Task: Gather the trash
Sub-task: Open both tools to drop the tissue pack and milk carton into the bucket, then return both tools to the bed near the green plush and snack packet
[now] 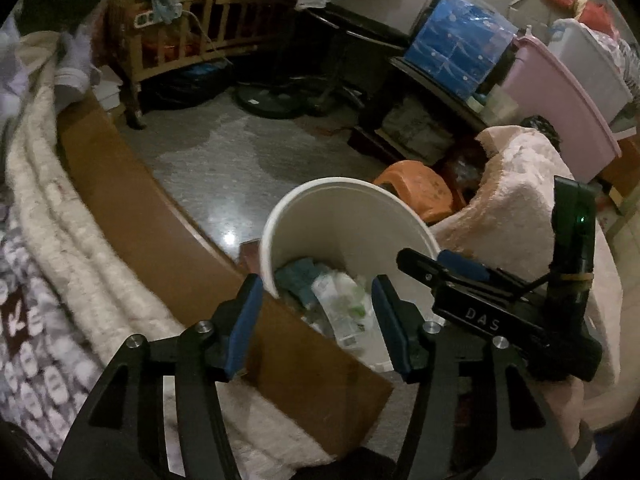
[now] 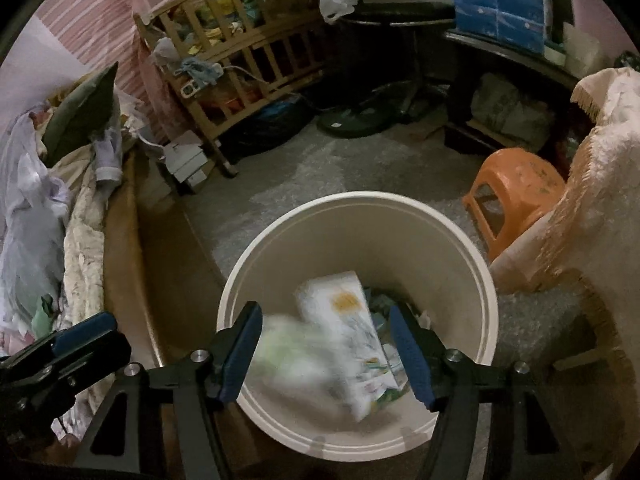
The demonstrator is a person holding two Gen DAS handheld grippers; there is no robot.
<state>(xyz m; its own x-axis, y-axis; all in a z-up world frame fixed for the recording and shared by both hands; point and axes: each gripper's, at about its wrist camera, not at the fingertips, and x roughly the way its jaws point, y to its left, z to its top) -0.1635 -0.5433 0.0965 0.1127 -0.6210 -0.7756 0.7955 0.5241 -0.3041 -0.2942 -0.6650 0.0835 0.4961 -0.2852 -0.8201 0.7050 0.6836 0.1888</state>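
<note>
- While we look across the grey speckled floor (image 2: 360,160), a bed (image 2: 84,240) with rumpled covers lies left, a slatted wooden crib (image 2: 240,64) behind.
- Our left hand-held gripper (image 1: 316,320) is spread, holding nothing.
- Our right hand-held gripper (image 2: 326,354) is spread above the round white bin (image 2: 360,232).
- Only the right view shows a blurred packet (image 2: 296,356) beside a carton (image 2: 348,328) inside the bin.
- An orange plastic stool (image 2: 516,192) and fluffy pink blanket (image 2: 600,184) stand right.

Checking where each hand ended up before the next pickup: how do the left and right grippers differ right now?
The right gripper hangs directly above the white bin; the left gripper sits off to the side, above the bed's wooden edge. A blurred wrapper shows between the right fingers; nothing solid sits between the left's. Both are open.
</note>
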